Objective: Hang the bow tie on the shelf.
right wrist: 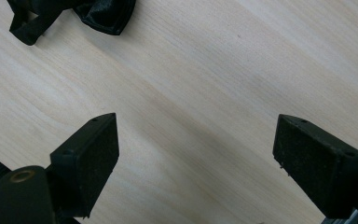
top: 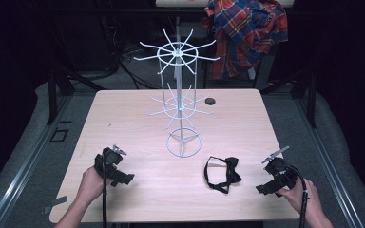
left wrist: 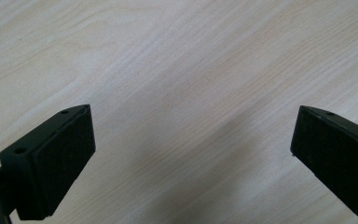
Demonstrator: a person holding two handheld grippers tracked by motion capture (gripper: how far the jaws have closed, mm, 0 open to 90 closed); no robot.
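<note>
Both tongs, left (top: 123, 178) and right (top: 264, 188), gape above bare table (top: 138, 123)

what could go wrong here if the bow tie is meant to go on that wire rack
The bow tie is limp, with a loose strap loop, so the right gripper may pinch only one strand and the rest could dangle or slip. The wire rack is tall and thin on a small ring base; a push on an arm could probably tip or spin it. The left gripper is open beside it, not steadying it.
</note>
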